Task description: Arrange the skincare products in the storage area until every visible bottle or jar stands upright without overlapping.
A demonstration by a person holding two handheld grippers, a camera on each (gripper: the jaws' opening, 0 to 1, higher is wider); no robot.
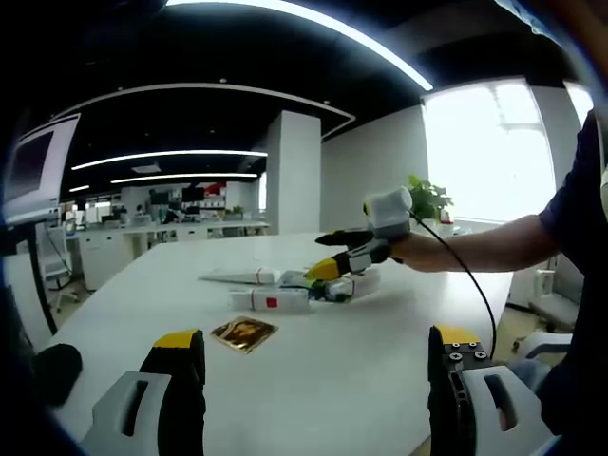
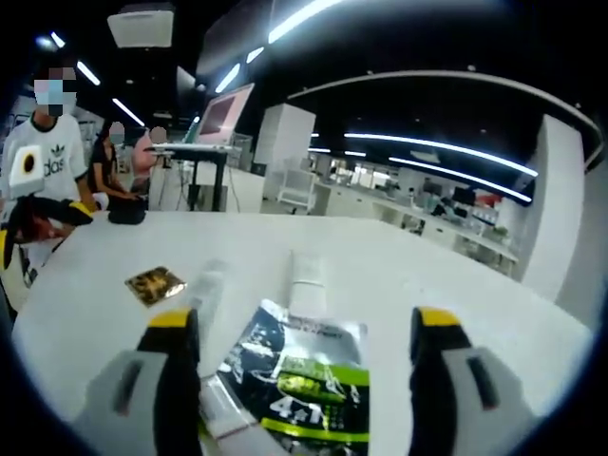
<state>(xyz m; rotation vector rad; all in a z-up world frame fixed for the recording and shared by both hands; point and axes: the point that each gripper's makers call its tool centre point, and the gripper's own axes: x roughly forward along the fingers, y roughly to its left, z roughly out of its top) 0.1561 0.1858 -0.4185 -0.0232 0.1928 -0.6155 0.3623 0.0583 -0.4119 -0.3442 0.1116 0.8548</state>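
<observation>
Reaching over the table (image 1: 380, 380), right tool (image 2: 306, 334) spread above green packet (image 2: 299, 375), left tool (image 1: 318, 356) spread

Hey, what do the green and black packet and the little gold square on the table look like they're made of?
Green and black packet: likely glossy plastic film, since its surface crinkles and catches glare. Gold square: seemingly a flat foil or metallic-printed sachet, shiny with a dark pattern; too small to be sure.

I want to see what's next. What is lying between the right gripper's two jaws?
In the right gripper view, a green and black sachet lies flat on the white table between the open right gripper's jaws.
</observation>
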